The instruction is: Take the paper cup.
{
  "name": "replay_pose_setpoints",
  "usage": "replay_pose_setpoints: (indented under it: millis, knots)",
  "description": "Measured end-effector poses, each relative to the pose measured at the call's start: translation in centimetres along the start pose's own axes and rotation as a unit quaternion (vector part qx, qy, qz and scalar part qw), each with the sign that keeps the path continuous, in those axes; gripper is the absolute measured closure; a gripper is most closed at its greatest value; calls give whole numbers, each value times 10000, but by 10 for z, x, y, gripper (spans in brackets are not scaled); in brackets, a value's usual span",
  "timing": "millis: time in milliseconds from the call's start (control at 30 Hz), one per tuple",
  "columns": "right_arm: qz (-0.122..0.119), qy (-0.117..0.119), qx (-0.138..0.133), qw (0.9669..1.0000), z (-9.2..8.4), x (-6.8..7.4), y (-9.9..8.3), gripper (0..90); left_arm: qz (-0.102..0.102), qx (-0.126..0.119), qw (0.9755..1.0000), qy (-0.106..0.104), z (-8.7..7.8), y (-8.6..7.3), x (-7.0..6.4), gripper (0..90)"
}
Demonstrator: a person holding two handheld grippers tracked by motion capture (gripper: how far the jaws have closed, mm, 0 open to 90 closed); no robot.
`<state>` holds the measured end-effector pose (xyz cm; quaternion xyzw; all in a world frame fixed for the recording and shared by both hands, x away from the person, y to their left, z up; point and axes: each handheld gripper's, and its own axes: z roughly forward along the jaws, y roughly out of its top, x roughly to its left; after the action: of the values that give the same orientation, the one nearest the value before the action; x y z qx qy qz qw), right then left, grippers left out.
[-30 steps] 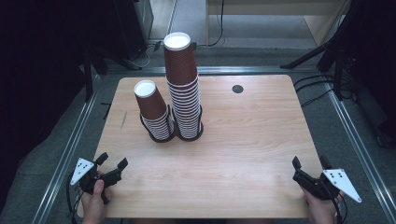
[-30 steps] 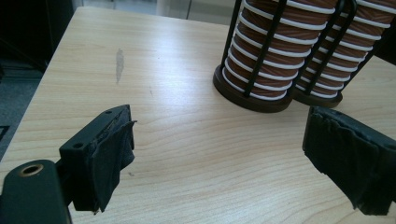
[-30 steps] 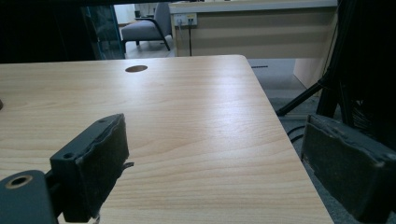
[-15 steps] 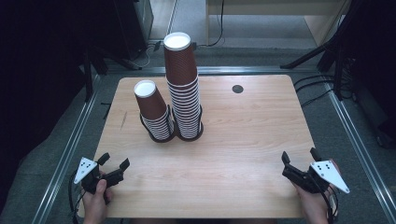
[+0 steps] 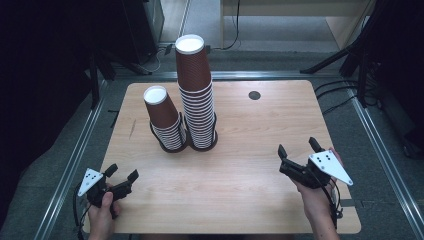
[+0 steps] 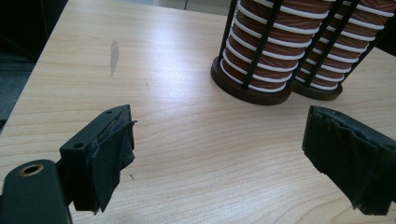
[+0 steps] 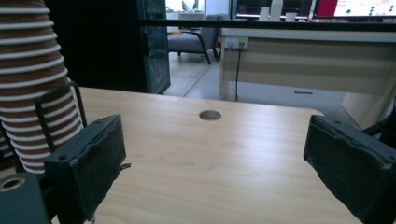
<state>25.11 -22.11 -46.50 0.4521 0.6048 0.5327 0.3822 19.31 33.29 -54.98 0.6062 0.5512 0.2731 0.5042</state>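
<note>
Left to right, high view. Your left gripper [image 5: 120, 181] rests at the near left corner of the wooden table [image 5: 260, 200], jaws parted wide with nothing between them; the left gripper view confirms bare tabletop between the two black pads [image 6: 112, 154]. Its grey plate carries a few dark dots and no legible writing.

Ahead of it, well apart, stand two stacks of brown ribbed paper cups with white rims: the short stack [image 5: 165, 120], then the tall stack [image 5: 196, 90] touching it on the right. Each sits upside down in a black wire holder [image 5: 202, 145] with a round base. No brand or print can be read on the cups. A dark scuff [image 6: 113, 56] marks the wood to the left of the holders.

A round cable hole [image 5: 254, 95] lies farther right, toward the far edge.

Your right gripper [image 5: 299, 156] is held at the near right, its jaws having just been opening, now wide apart and empty. Nothing lies between either gripper and the stacks.
</note>
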Motion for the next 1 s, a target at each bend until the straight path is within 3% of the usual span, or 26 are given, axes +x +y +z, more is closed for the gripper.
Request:
replay_pose_setpoints:
  millis: [667, 1000]
  knots:
    - [-244, 686, -184, 9972, 41, 69, 48, 59, 69, 12, 10000, 3, 1, 0, -1, 92]
    - [-307, 867, -242, 9955, 56, 95, 64, 58, 89, 9, 10000, -11, 1, 0, -1, 92]
